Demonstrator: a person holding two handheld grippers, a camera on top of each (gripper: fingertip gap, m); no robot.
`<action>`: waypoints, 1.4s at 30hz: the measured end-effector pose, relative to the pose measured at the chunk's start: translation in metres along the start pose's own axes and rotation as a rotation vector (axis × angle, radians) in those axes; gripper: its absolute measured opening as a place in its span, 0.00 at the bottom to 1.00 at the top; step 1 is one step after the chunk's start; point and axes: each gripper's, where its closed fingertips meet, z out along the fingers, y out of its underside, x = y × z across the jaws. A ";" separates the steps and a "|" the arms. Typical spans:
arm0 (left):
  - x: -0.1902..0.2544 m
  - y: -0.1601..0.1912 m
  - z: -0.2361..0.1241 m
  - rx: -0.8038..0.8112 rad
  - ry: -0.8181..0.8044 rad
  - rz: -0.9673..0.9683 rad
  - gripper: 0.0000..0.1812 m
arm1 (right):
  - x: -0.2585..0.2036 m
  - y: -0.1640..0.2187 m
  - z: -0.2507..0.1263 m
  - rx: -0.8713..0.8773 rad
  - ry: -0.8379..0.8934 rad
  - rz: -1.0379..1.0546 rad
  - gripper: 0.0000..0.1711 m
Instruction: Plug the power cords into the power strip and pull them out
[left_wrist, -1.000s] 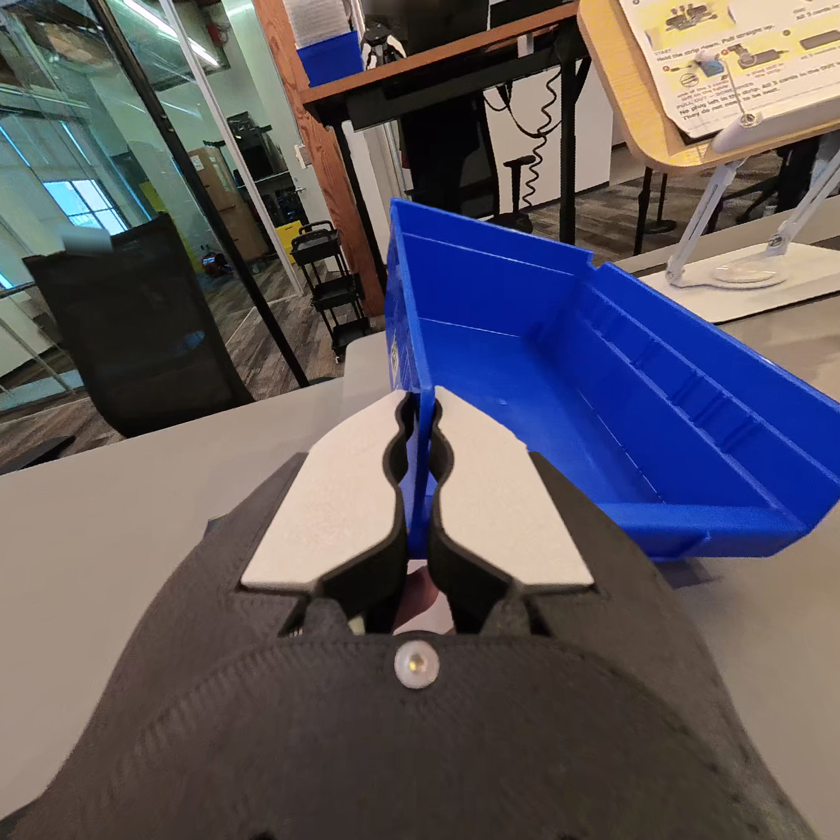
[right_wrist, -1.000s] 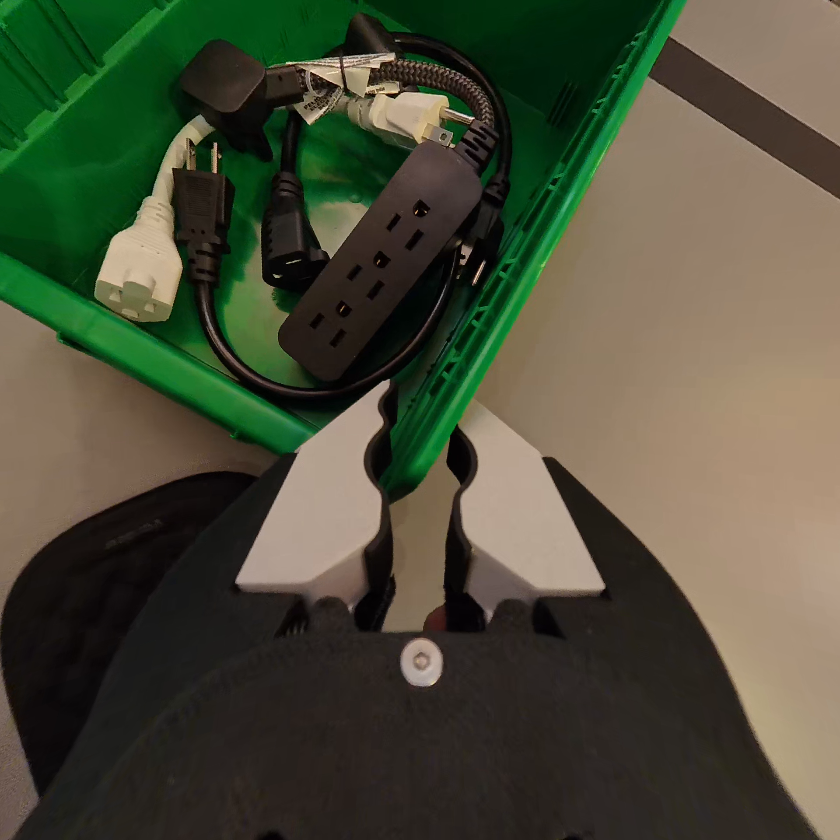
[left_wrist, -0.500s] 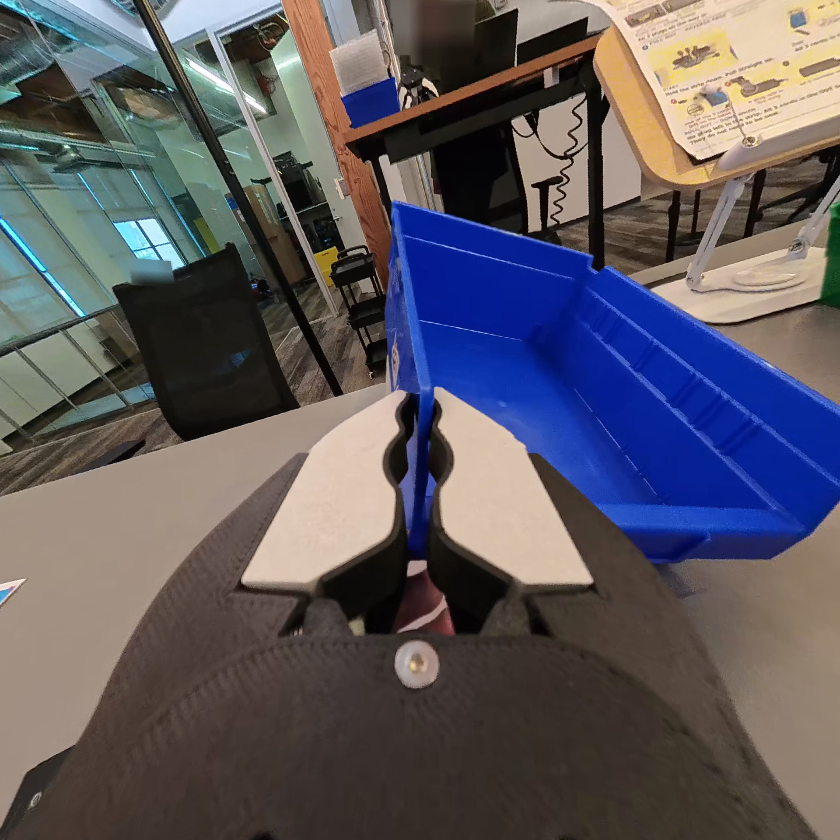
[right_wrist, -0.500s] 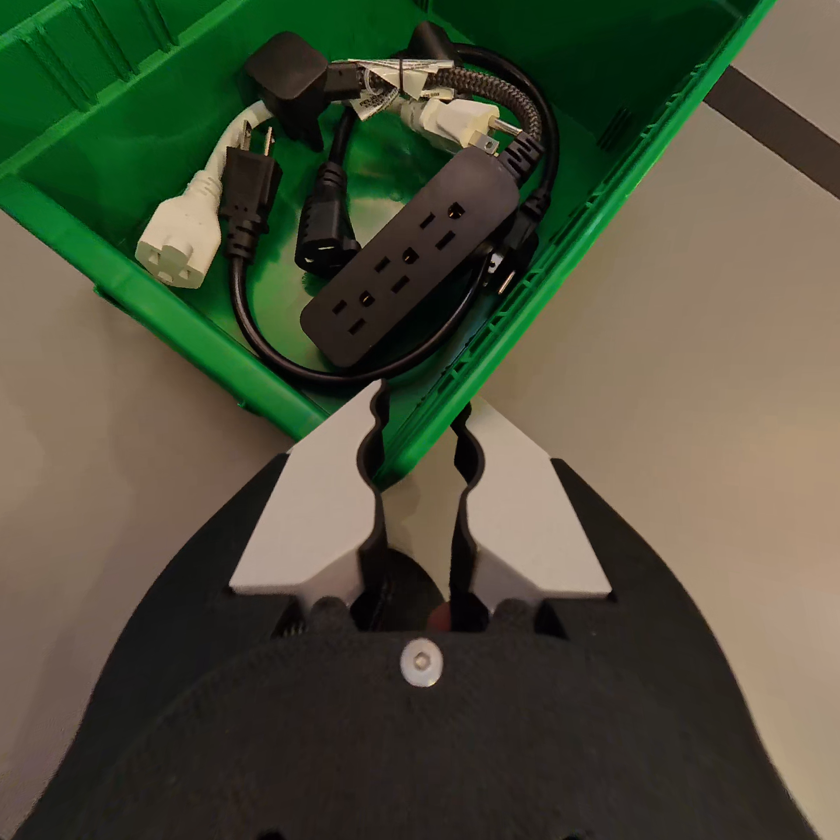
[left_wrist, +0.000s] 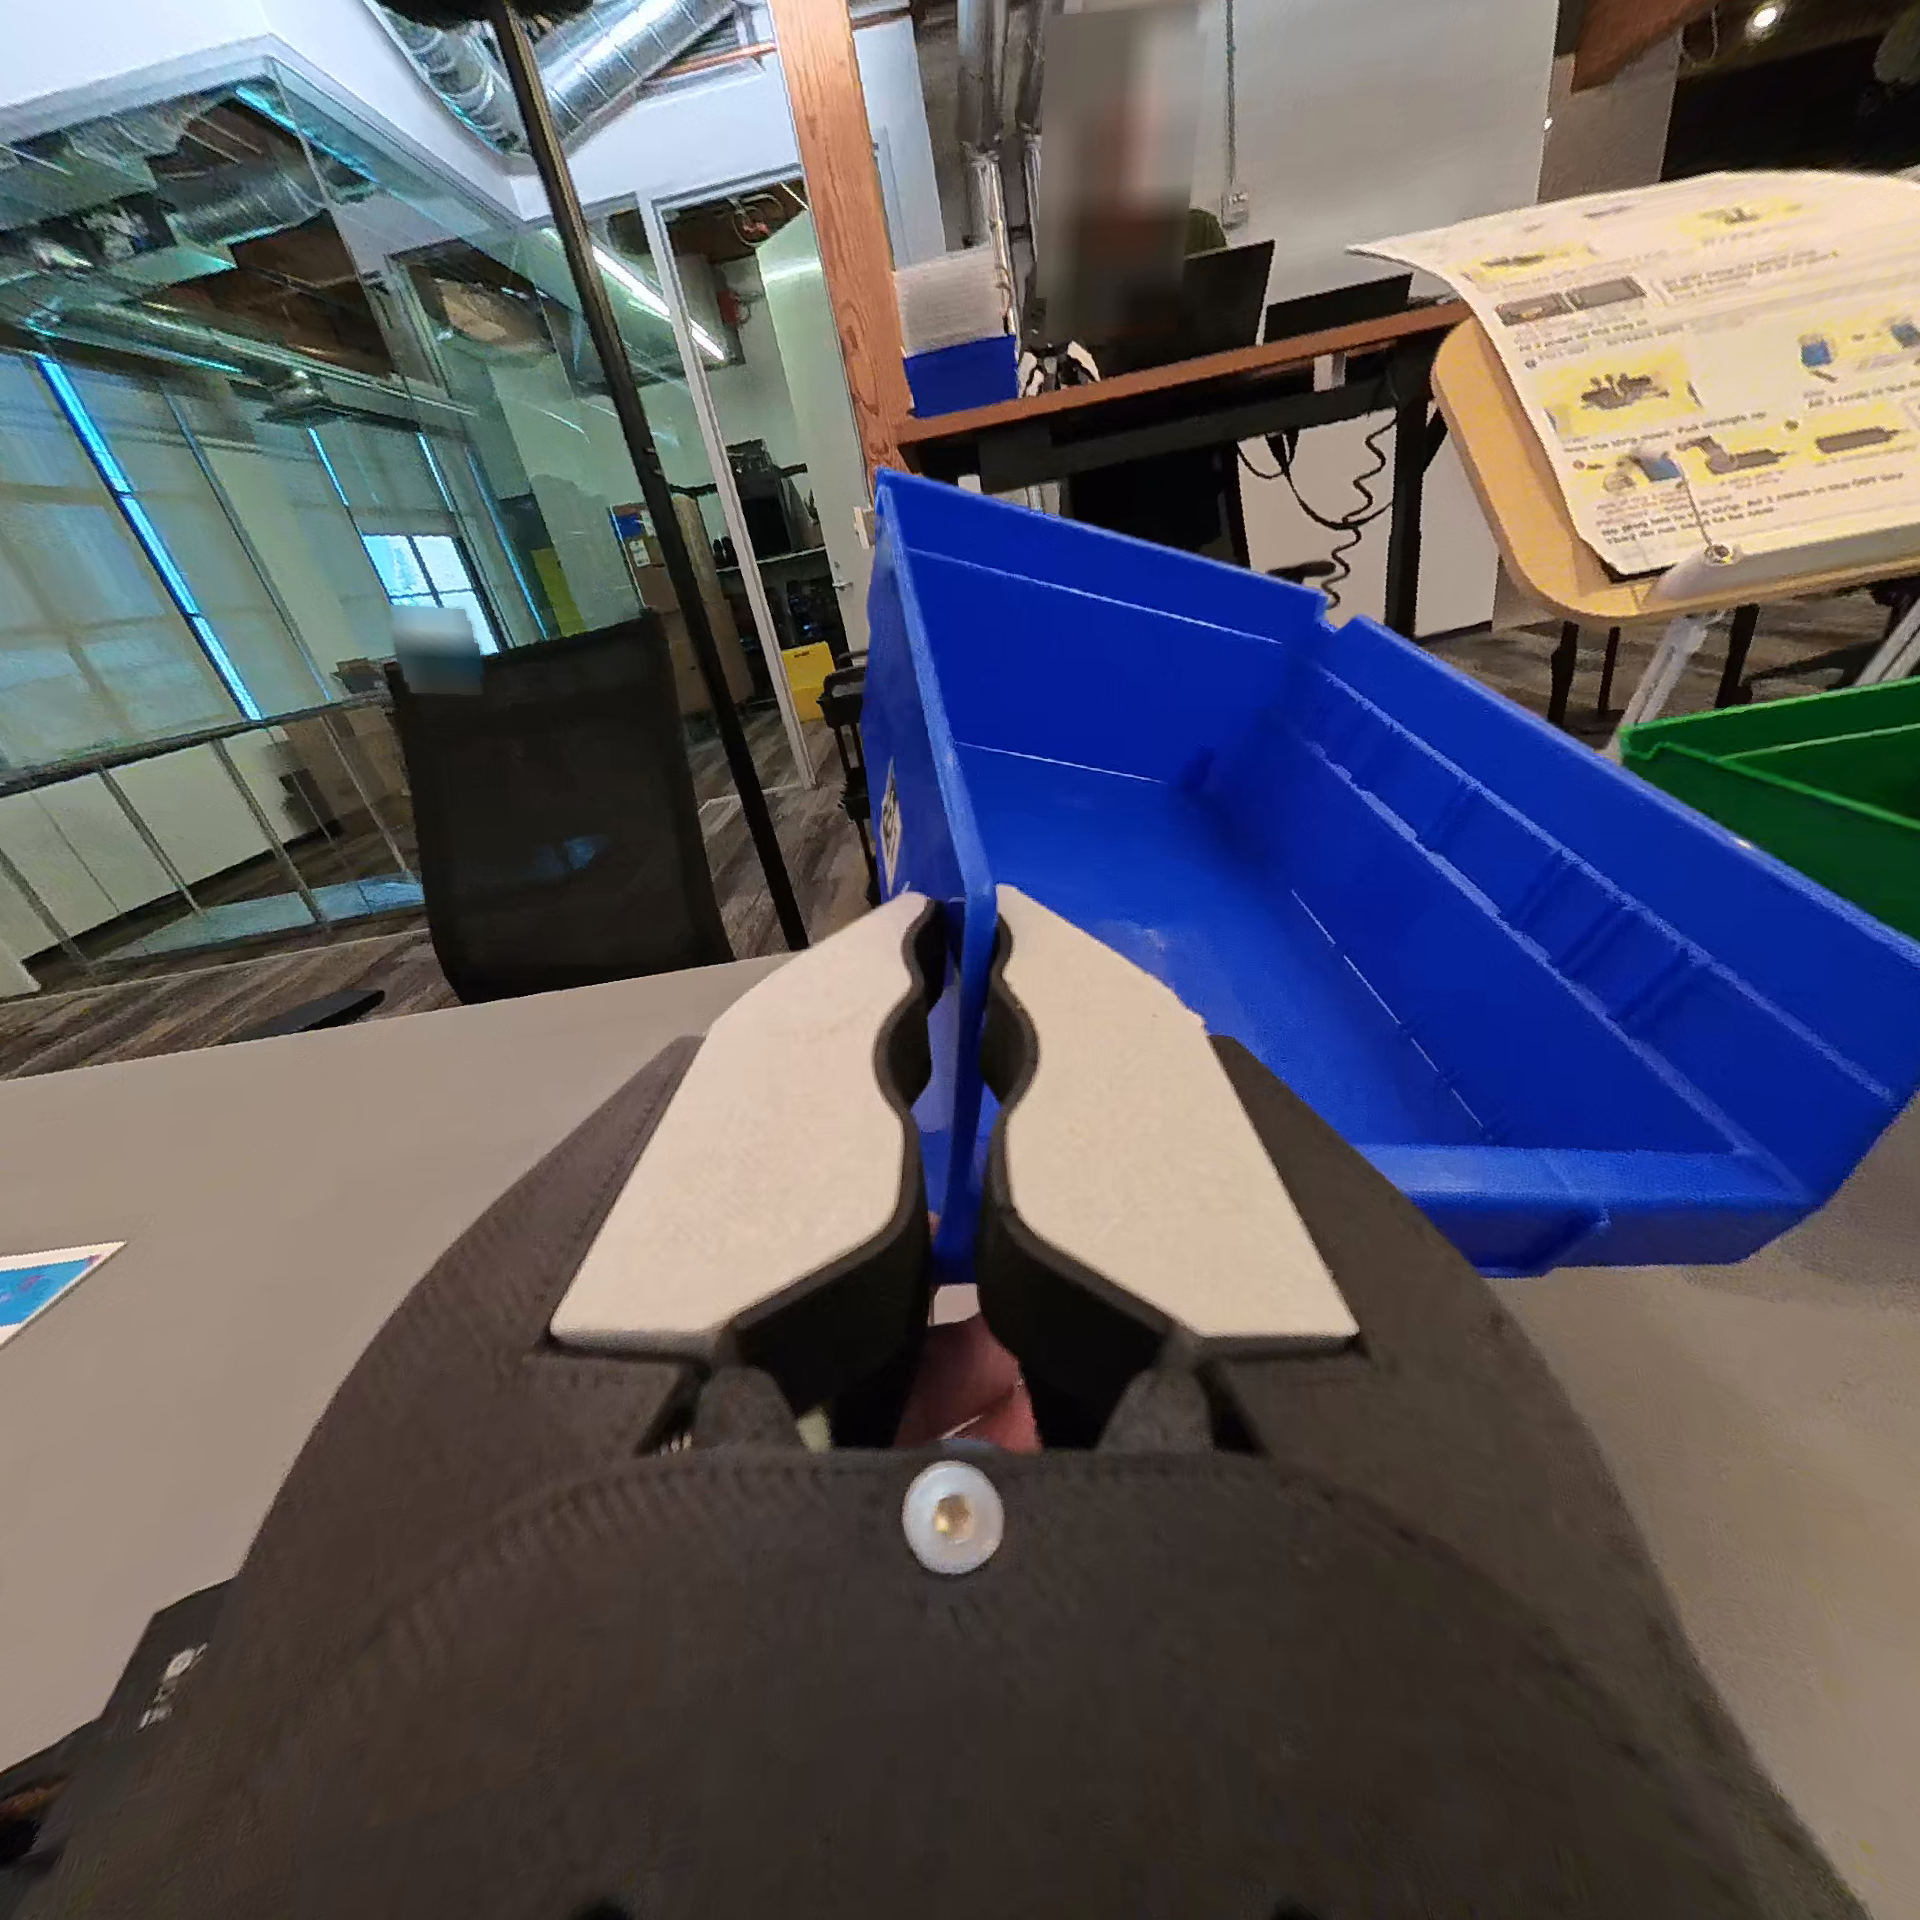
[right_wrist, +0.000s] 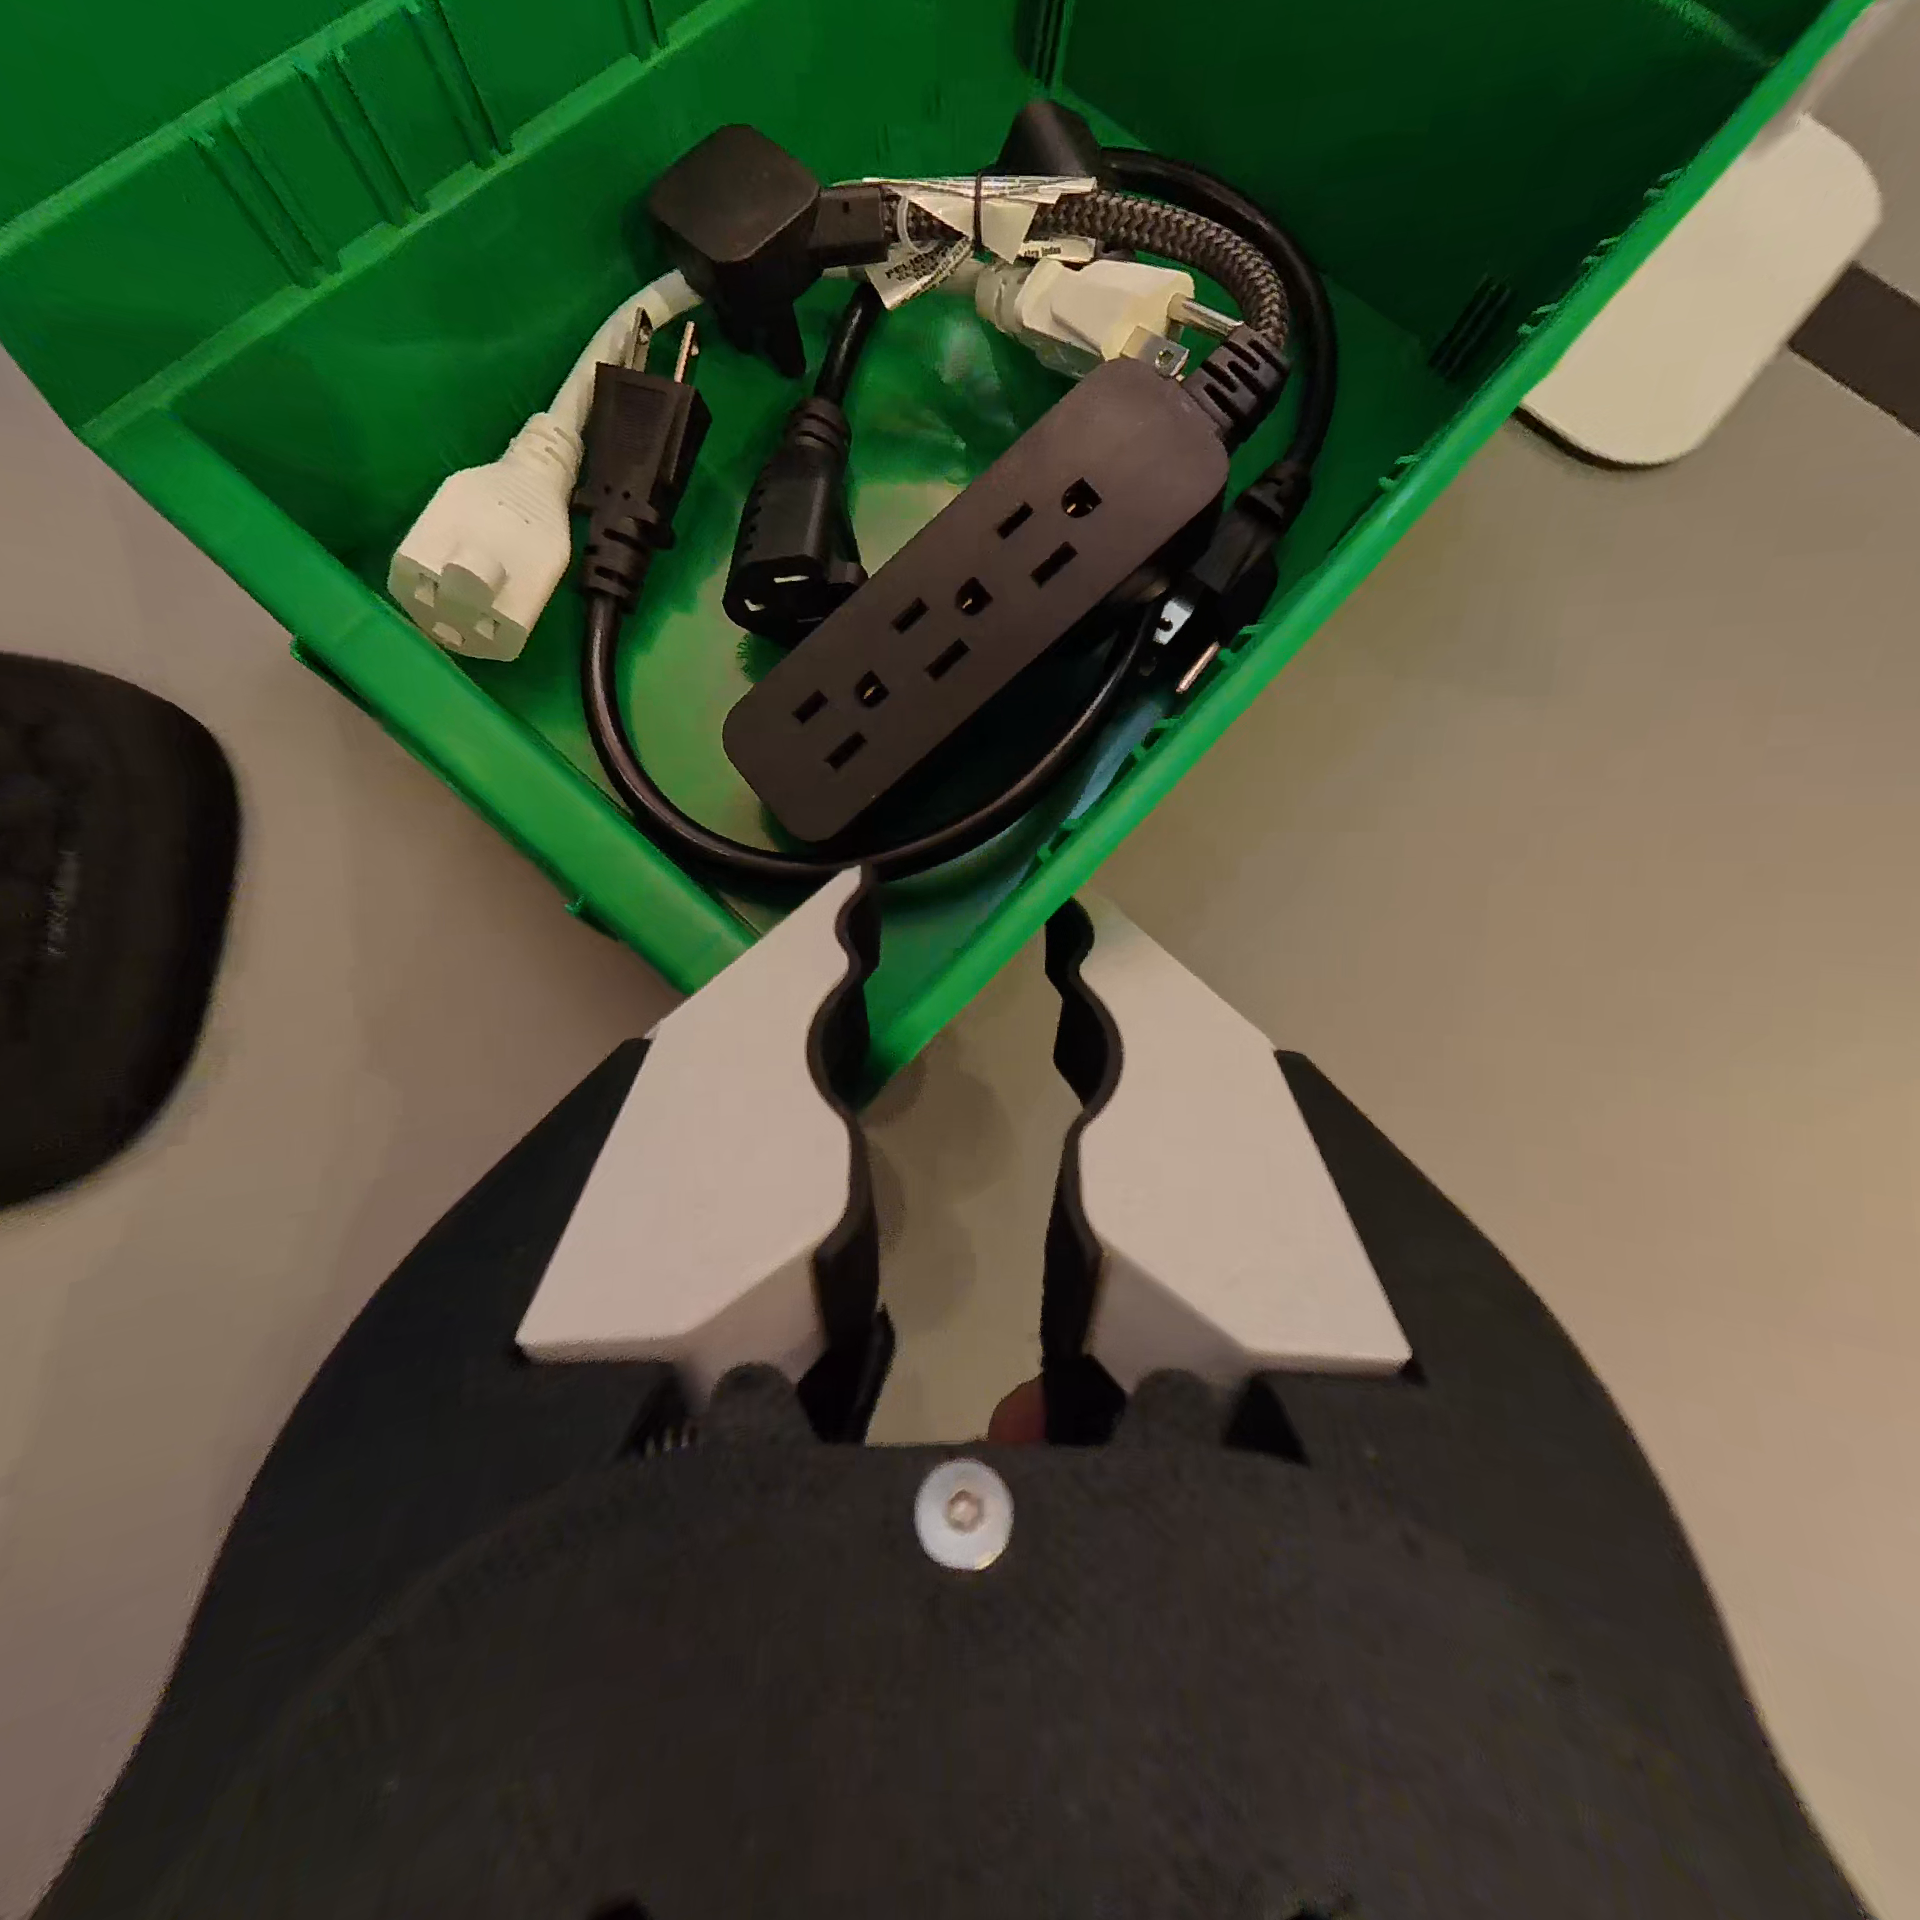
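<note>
Left gripper (left_wrist: 966, 925): in the left wrist view we see its two fingers clamped on the thin side wall of the blue bin, at frame centre.
Blue bin (left_wrist: 1351, 935): it runs from centre toward the right edge, tilted, its far end raised; we see nothing inside it.
Right gripper (right_wrist: 961, 914): in the right wrist view the fingers stand apart, straddling the near corner of the green bin; we cannot tell whether either finger touches the rim.
Green bin (right_wrist: 436, 665): it fills the upper half of the right wrist view, resting on the pale table (right_wrist: 1507, 831); one corner of it also shows at the right edge of the left wrist view.
Power strip (right_wrist: 977, 613): black, three outlets facing up, lying diagonally in the green bin, just above the right gripper's tips; nothing is plugged into it.
Black cord (right_wrist: 634, 457): its pronged plug lies left of the strip, and its cable loops round beneath the strip's near end.
White cord (right_wrist: 483, 551): its socket end sits at the bin's left side, touching the black plug; its white plug lies at the strip's upper end.
Black connector (right_wrist: 795, 530): it lies between the black plug and the strip.
Square black adapter (right_wrist: 732, 213): near the top of the bin.
Instruction sheet (left_wrist: 1704, 384): on a tilted board, upper right of the left wrist view.
</note>
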 end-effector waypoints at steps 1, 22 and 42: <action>-0.004 -0.002 -0.004 0.011 -0.006 -0.007 0.01 | -0.007 -0.004 0.004 0.002 -0.016 0.004 0.18; -0.057 -0.011 -0.056 0.115 -0.101 -0.099 0.02 | -0.142 -0.095 0.101 0.056 -0.200 -0.002 0.26; -0.063 -0.053 -0.073 0.197 -0.115 -0.088 0.02 | -0.203 -0.142 0.122 0.144 -0.227 0.010 0.45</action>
